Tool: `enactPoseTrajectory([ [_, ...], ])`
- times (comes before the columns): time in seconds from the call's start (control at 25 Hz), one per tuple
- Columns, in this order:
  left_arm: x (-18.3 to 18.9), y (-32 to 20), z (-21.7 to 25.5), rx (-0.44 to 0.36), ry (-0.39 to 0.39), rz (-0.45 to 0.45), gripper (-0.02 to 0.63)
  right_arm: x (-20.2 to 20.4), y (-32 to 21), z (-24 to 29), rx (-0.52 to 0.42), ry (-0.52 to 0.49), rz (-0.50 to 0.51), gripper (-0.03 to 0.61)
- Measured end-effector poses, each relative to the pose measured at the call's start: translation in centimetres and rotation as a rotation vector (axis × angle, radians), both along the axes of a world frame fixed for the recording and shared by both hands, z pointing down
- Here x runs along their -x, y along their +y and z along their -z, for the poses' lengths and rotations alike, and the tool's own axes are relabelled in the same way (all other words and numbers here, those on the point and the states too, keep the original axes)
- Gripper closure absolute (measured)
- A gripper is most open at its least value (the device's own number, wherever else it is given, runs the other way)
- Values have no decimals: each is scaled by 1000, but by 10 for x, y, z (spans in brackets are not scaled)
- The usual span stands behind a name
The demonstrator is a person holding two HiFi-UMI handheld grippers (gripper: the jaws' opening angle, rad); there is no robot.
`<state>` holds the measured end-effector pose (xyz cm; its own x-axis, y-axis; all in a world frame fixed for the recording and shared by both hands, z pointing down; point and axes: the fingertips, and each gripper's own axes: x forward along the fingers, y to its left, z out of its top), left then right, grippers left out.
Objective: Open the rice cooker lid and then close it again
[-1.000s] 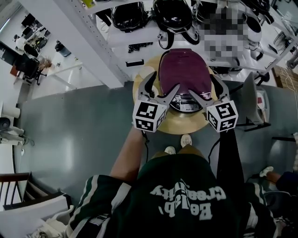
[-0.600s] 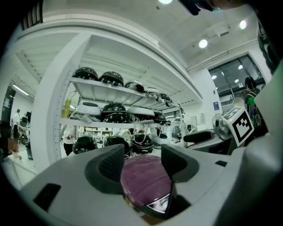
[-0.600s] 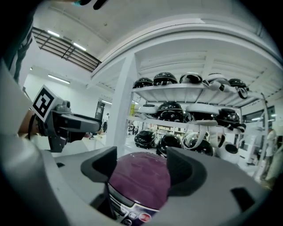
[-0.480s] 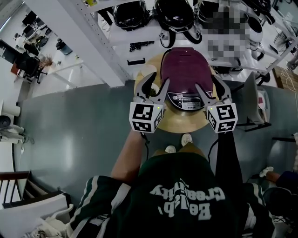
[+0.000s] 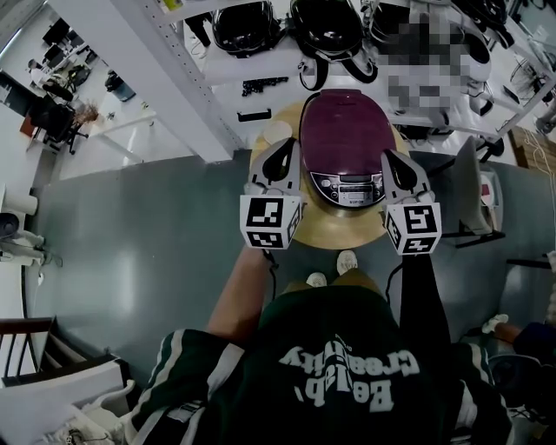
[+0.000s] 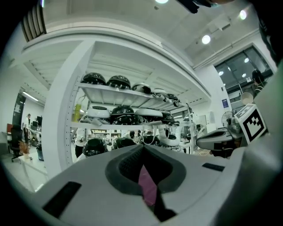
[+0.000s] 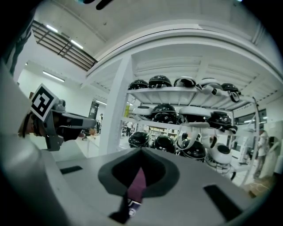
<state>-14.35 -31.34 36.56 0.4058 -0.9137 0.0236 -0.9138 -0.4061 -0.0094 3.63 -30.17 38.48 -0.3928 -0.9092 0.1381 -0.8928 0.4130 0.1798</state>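
The rice cooker [image 5: 346, 130] has a maroon lid, which is down, and a silver control panel [image 5: 347, 187] at its front. It stands on a round wooden table [image 5: 334, 233]. My left gripper [image 5: 285, 149] is shut and empty beside the cooker's left flank. My right gripper [image 5: 391, 160] is shut and empty beside its right flank. In the left gripper view the jaws of the left gripper [image 6: 142, 148] are together, with a maroon sliver of the cooker [image 6: 148, 189] showing below them. The right gripper view shows the same for the right gripper [image 7: 141, 152], with the cooker [image 7: 137, 184] as a thin maroon sliver.
White shelves [image 5: 261, 65] with several black and white helmets [image 5: 326, 26] stand right behind the table. A white post [image 6: 59, 128] rises at the left. A stand with a grey base [image 5: 473, 187] is to the right of the table. My feet [image 5: 334, 269] are at the table's near edge.
Both grippers' jaws have gone from wide open to shut. Their inner jaws have come off the cooker's front, and the grippers now sit at its two sides.
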Motion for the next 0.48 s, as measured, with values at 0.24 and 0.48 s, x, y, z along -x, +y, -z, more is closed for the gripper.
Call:
enactPoseTrajectory([
  [0.24, 3, 5, -5, 3, -6, 6, 614, 1, 0, -1, -15, 0, -2, 575],
  [0.48, 8, 8, -4, 1, -18, 17, 614, 3, 0, -2, -21, 28, -7, 575],
])
